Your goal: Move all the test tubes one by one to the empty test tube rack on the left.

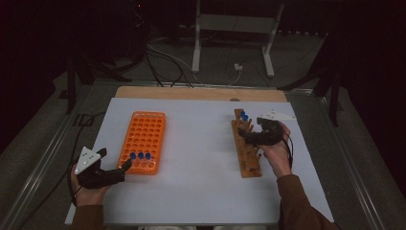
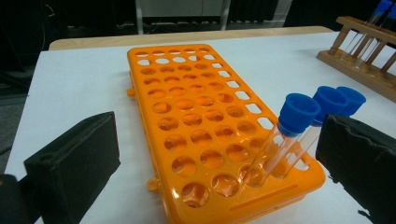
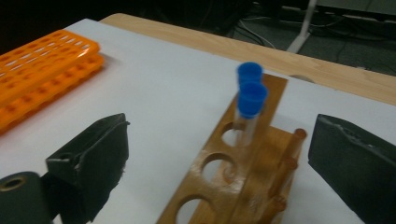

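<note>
An orange tube rack (image 1: 143, 141) lies left of centre on the white table, with three blue-capped tubes (image 1: 140, 155) standing in its near row. My left gripper (image 1: 125, 166) sits at the rack's near left corner. In the left gripper view its jaws stand wide open around that end of the orange rack (image 2: 196, 116), and the tubes (image 2: 289, 135) lean close to the right jaw without touching it. A wooden rack (image 1: 246, 148) on the right holds two blue-capped tubes (image 1: 244, 116) at its far end. My right gripper (image 1: 249, 136) hovers over it, open, jaws either side of the nearer tube (image 3: 250, 109).
The white table surface (image 1: 201, 158) spreads between the two racks. A wooden board edge (image 1: 201, 93) runs along the far side. Beyond it, a metal stand (image 1: 230, 28) and cables (image 1: 163, 62) are on the dark floor.
</note>
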A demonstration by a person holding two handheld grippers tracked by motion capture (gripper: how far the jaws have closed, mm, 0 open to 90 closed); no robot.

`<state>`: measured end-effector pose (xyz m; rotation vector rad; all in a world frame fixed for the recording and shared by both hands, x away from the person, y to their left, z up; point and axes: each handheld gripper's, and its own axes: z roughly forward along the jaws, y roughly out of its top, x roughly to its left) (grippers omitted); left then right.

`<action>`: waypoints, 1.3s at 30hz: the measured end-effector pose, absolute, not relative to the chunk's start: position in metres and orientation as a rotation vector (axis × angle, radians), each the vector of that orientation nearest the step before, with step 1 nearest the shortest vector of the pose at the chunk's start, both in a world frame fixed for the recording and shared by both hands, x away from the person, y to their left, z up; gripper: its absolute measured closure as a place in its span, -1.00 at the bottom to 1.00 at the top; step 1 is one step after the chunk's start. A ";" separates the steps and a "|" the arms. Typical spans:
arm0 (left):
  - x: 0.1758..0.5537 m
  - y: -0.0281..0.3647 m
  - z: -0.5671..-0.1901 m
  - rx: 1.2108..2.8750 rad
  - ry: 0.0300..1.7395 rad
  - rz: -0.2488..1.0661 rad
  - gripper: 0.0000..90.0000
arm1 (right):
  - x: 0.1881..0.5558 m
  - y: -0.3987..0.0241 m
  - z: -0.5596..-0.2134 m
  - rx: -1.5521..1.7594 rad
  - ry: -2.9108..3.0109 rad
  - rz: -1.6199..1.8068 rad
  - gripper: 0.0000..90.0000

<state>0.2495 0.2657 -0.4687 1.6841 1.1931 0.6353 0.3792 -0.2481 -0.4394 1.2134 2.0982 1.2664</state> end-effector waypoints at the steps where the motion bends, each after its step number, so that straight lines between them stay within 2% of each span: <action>1: 0.250 0.265 -0.469 1.686 1.193 0.632 -0.99 | 0.382 -0.249 -0.440 1.223 2.089 1.264 -0.87; 5: 0.250 0.264 -0.470 1.693 1.192 0.624 -0.99 | 0.390 -0.249 -0.445 1.238 2.095 1.225 -0.79; 8: 0.250 0.264 -0.470 1.692 1.191 0.620 -0.99 | 0.397 -0.247 -0.451 1.250 2.093 1.193 -0.58; 13: 0.250 0.264 -0.471 1.692 1.190 0.613 -0.99 | 0.402 -0.241 -0.458 1.227 2.097 1.148 0.07; 16: 0.251 0.264 -0.471 1.691 1.190 0.610 -0.99 | 0.403 -0.238 -0.459 1.210 2.076 1.140 0.31; 18: 0.251 0.264 -0.471 1.691 1.189 0.609 -0.99 | 0.404 -0.236 -0.459 1.202 2.069 1.130 0.41; 27: 0.251 0.264 -0.471 1.696 1.187 0.606 -0.99 | 0.404 -0.234 -0.461 1.217 2.051 1.129 0.68; 39: 0.250 0.264 -0.472 1.697 1.186 0.603 -0.99 | 0.401 -0.233 -0.460 1.226 2.044 1.143 0.72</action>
